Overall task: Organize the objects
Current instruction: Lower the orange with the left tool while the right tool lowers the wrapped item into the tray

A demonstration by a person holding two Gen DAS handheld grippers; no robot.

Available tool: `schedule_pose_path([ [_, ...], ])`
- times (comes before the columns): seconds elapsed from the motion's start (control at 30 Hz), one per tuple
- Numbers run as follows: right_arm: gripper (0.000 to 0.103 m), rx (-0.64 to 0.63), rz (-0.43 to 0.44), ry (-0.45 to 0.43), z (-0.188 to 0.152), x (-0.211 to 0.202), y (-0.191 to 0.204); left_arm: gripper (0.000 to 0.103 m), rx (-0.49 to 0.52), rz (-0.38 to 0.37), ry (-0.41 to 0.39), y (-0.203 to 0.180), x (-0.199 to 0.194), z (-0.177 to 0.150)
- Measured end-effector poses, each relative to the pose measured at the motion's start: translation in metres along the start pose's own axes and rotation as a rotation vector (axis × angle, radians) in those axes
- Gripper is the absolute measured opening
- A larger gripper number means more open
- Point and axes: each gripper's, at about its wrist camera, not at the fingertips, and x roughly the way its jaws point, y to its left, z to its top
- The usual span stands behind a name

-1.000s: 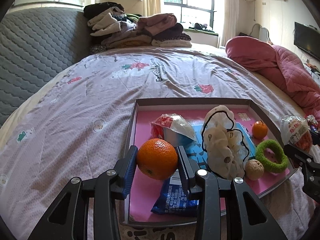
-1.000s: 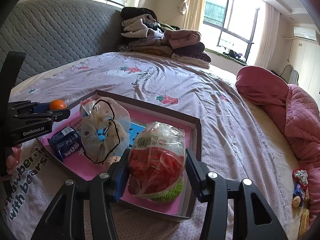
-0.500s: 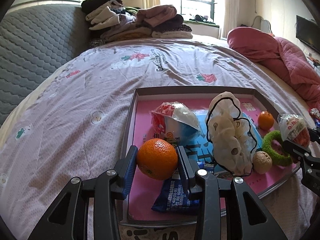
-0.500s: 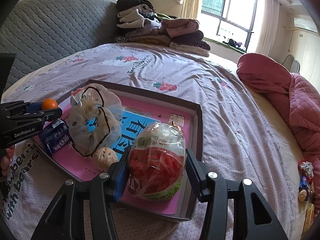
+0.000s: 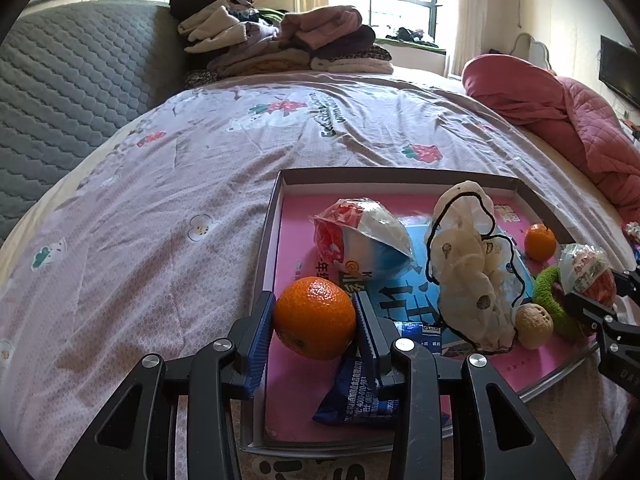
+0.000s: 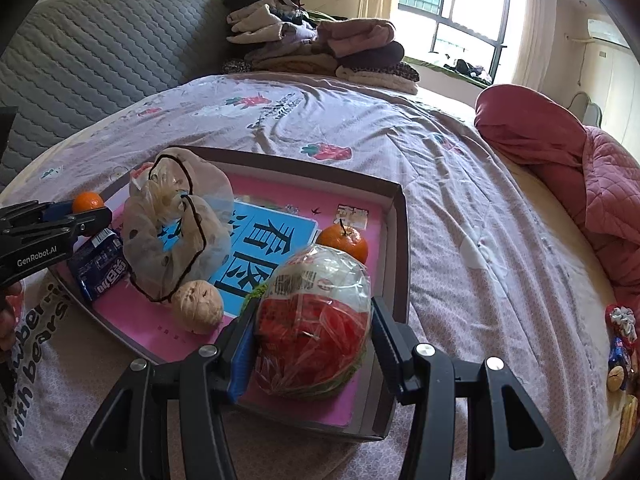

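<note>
My left gripper (image 5: 314, 305) is shut on an orange (image 5: 315, 328), held above the near left corner of a shallow pink-bottomed tray (image 5: 272, 232) on the bed. My right gripper (image 6: 315, 309) is shut on a clear snack bag with red contents (image 6: 314, 320), low over the tray's near right corner (image 6: 400, 240). That bag hides most of a green ring (image 5: 550, 292). In the tray lie a small orange (image 6: 344, 242), a walnut (image 6: 198, 306), a clear drawstring bag (image 6: 176, 232), a blue packet (image 6: 100, 268) and a red-white-blue packet (image 5: 360, 236).
The tray sits on a lilac strawberry-print bedsheet (image 5: 160, 220). Folded clothes (image 5: 280, 40) are piled at the far end, beside a grey quilted headboard (image 5: 60, 80). A pink quilt (image 6: 580, 168) lies at the right, with small wrapped items (image 6: 622, 336) on the bed's right edge.
My right gripper has sunk a little with the snack bag, closer to the tray's near right corner. The small orange now shows behind the bag. My left gripper has hardly moved.
</note>
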Motion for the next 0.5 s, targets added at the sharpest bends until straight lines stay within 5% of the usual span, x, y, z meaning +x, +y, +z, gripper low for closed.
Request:
schedule_pose_path([
  [0.5, 0.053, 0.003, -0.007, 0.017, -0.0014, 0.0018, 0.0056, 0.042, -0.028, -0.026, 0.003, 0.0063, 0.0027, -0.0007],
])
